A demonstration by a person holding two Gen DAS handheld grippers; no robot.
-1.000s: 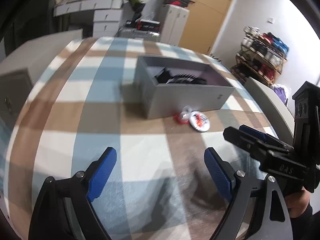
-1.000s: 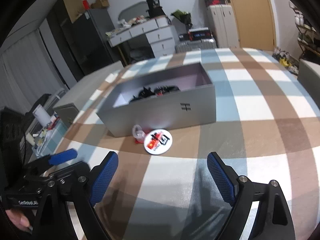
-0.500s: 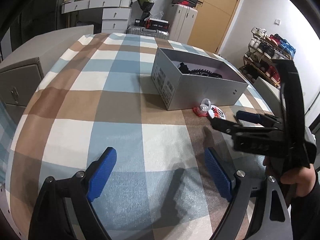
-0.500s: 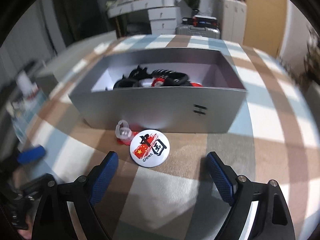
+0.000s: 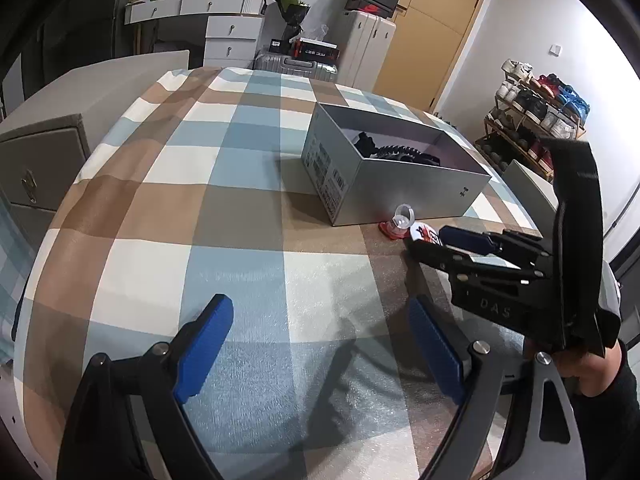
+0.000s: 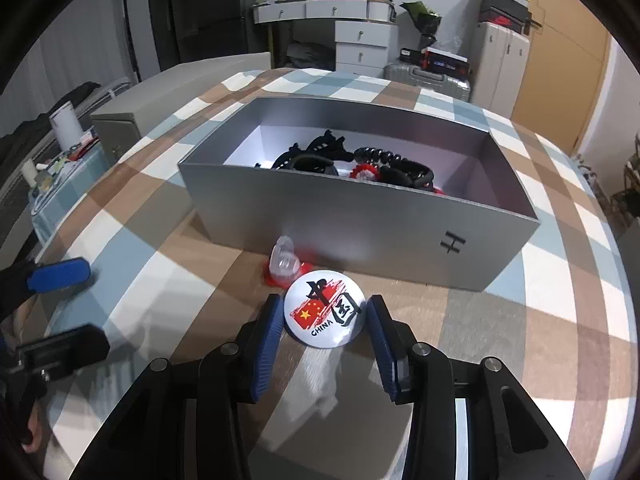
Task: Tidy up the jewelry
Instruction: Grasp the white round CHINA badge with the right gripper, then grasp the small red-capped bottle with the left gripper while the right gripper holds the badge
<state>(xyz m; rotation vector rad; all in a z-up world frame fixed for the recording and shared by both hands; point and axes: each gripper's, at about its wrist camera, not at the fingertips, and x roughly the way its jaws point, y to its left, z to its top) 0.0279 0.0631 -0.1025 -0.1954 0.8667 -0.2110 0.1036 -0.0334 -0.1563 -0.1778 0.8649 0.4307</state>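
A round white badge (image 6: 325, 314) with a red flag and "CHINA" lies on the checked cloth in front of the grey box (image 6: 360, 236). My right gripper (image 6: 324, 302) straddles it and its jaws are closing; a thin gap shows at each blue pad. A small clear plastic piece (image 6: 285, 266) on a red base sits just behind the badge, against the box. Black coiled bands and a red piece (image 6: 384, 162) lie inside the box. My left gripper (image 5: 320, 308) hangs open over bare cloth, left of the right gripper (image 5: 426, 240).
The checked tablecloth (image 5: 200, 200) covers a wide table. A grey cabinet (image 5: 36, 160) stands past its left edge, and a shoe rack (image 5: 536, 100) beyond its right. White drawers (image 6: 360, 44) and a suitcase (image 6: 428, 76) stand at the back.
My right gripper has moved up to the badge, rolled level, and its jaws have narrowed from wide apart to just beside the badge's rim. The left gripper stays open.
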